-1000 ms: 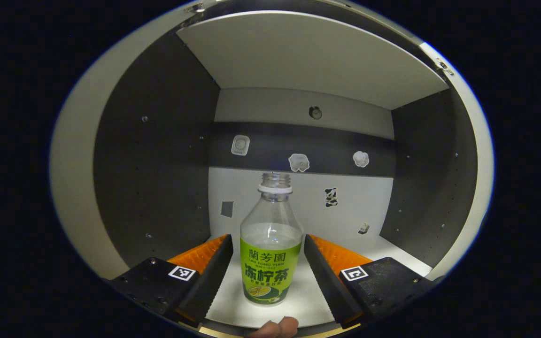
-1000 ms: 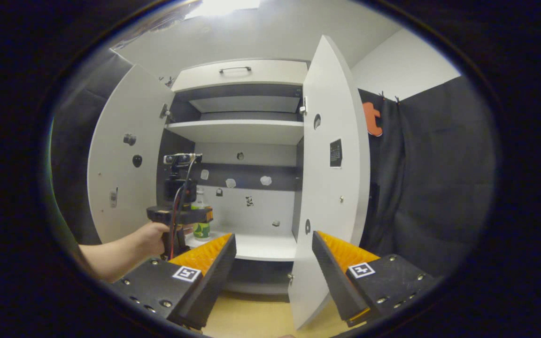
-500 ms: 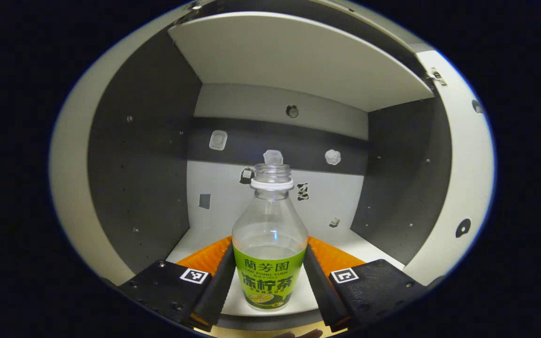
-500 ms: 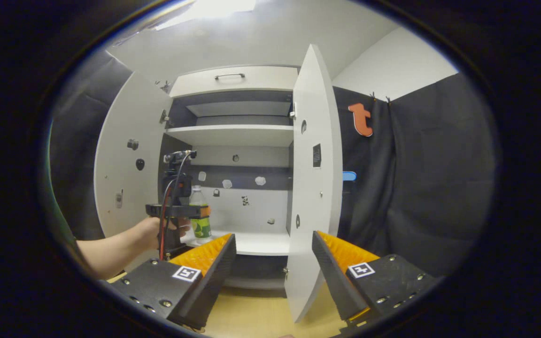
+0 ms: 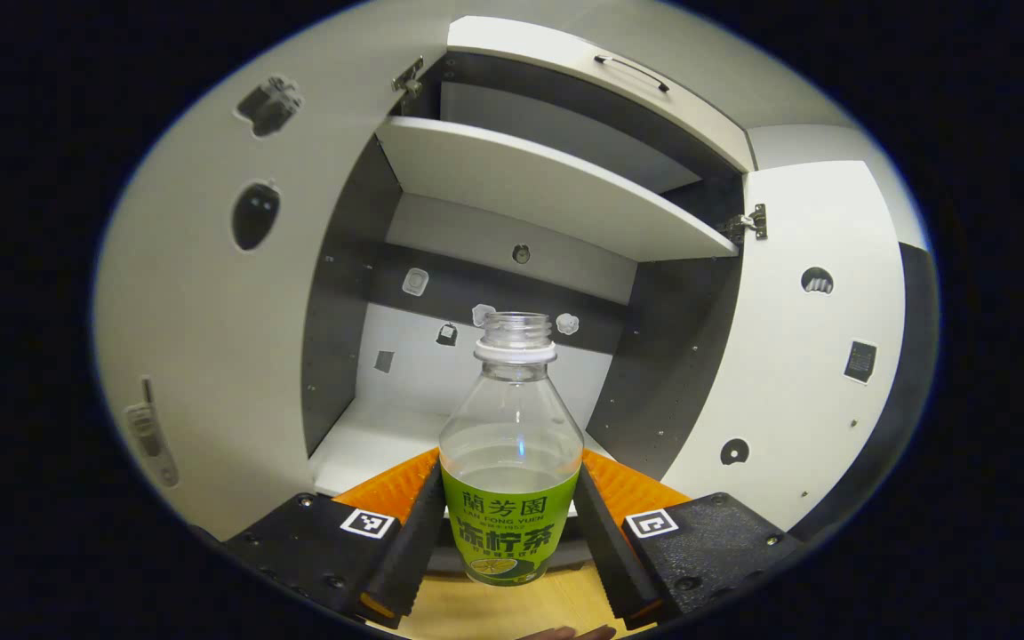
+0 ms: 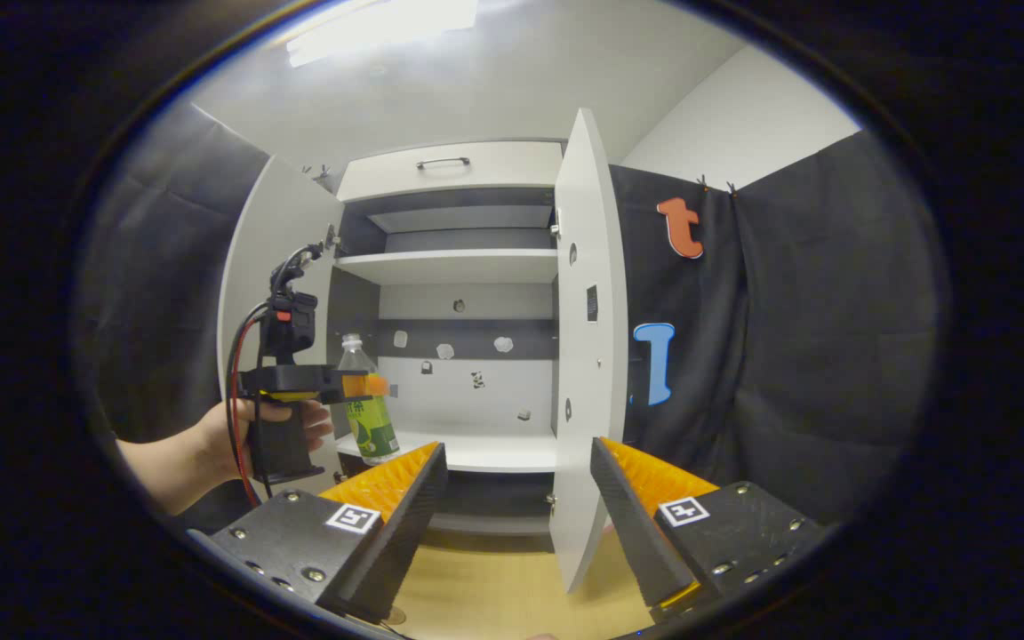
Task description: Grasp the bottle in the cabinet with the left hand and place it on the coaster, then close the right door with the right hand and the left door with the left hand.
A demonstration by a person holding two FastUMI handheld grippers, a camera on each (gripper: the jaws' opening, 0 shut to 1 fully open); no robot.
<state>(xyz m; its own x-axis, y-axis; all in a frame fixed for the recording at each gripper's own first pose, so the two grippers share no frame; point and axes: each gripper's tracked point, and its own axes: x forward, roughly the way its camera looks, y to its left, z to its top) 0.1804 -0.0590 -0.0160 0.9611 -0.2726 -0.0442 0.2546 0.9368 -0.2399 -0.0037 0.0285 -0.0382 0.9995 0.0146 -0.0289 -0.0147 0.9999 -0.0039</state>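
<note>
Left gripper clamped on the bottle at its labelled belly, out in front of the cabinet. Capless, part-full, probably light, thin-walled: squeeze gently, carry upright. Right gripper spread, empty.

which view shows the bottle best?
Left gripper view: the bottle is close and central, clamped between the left gripper fingers, with neck and label clear. In the right gripper view it is small, far off, partly hidden by that gripper.
</note>
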